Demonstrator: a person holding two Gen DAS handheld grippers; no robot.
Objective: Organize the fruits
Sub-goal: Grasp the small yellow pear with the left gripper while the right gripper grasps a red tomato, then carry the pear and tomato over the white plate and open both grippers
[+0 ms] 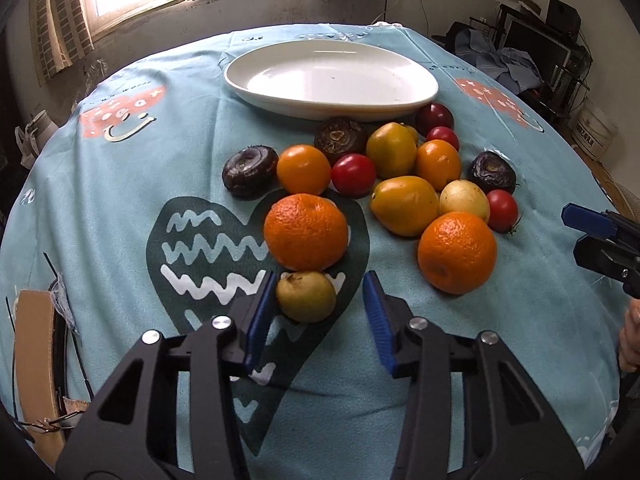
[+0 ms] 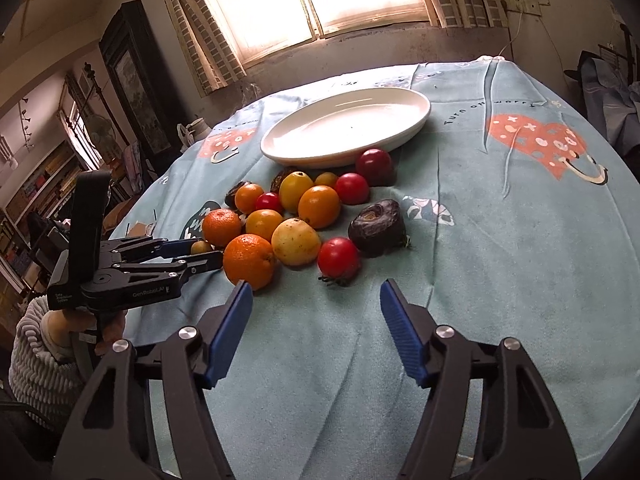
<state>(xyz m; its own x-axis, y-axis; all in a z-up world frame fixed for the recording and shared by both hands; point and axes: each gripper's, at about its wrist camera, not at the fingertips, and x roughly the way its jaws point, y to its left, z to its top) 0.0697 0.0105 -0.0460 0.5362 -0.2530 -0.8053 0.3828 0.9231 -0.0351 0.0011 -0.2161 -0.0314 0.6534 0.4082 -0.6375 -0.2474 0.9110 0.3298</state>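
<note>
Already the left hand-held gripper sits low on the counter, its jaws spread around a small greenish-yellow fruit, the left pad just beside it, the other clear of it; the fruit touches a large orange behind; the rest of the pile (tomatoes, yellow fruits, dark water chestnuts) lies between it and the white plate, which holds nothing; the right hand-held gripper hovers released, short of a red tomato.

Bare tablecloth lies open beside the fruit cluster, which crowds against the white plate.
</note>
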